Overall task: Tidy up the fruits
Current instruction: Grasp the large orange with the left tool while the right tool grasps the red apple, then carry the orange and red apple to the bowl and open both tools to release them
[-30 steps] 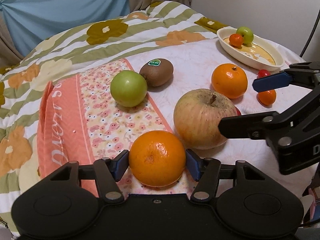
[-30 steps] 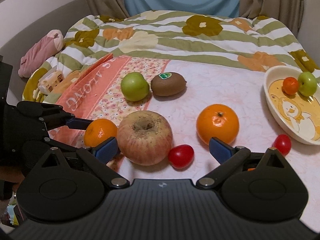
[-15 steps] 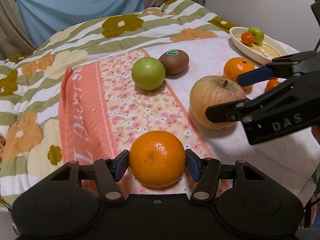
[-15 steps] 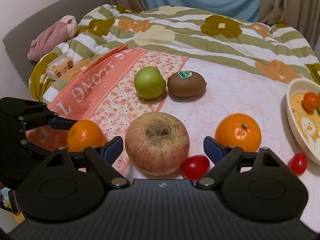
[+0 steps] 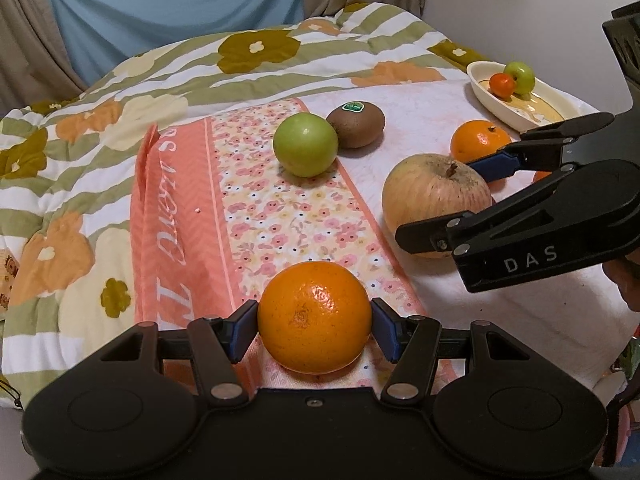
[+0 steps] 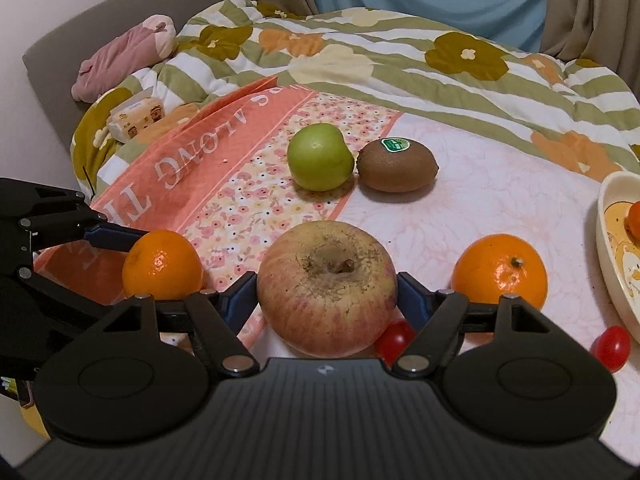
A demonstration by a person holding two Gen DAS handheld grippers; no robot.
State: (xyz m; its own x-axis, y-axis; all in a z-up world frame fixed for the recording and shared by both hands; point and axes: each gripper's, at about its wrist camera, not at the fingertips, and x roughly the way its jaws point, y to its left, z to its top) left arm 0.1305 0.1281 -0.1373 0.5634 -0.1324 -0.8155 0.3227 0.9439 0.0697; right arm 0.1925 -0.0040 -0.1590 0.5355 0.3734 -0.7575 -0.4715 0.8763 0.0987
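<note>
Since a sec ago the right gripper [image 6: 327, 300] has shifted over so the big apple [image 6: 327, 292] sits squarely between its fingers, w/ the jaws closing in on it; the blue pads look at or just off the skin on both sides, so no firm clamp yet. Biggest risk is that apple: it's wide, round and heavy, lying on a soft bed cover [image 6: 500, 184], so an off-centre pinch could roll it out fwd or squirt it sideways into the cherry tomato [image 6: 394, 338] tucked just beside the right finger (that one could get nudged or squashed). Next, the left gripper [image 5: 315, 326] is clamped on an orange [image 5: 315, 318] near the near-left edge of the bed cover, over the pink floral cloth [image 5: 256, 216]; both tools are close, so lifting together could knock one against the other and shake the orange loose. Second orange [image 6: 499, 270] is near the right finger, twd the dish [image 6: 608, 240] at the right edge, and may get bumped. Green apple [image 6: 320, 158] and kiwi [image 6: 397, 166] touch each other mid-cover, well clear. Smallest worry: another cherry tomato [image 6: 610, 347] by the dish rim could roll if the cover dips.
</note>
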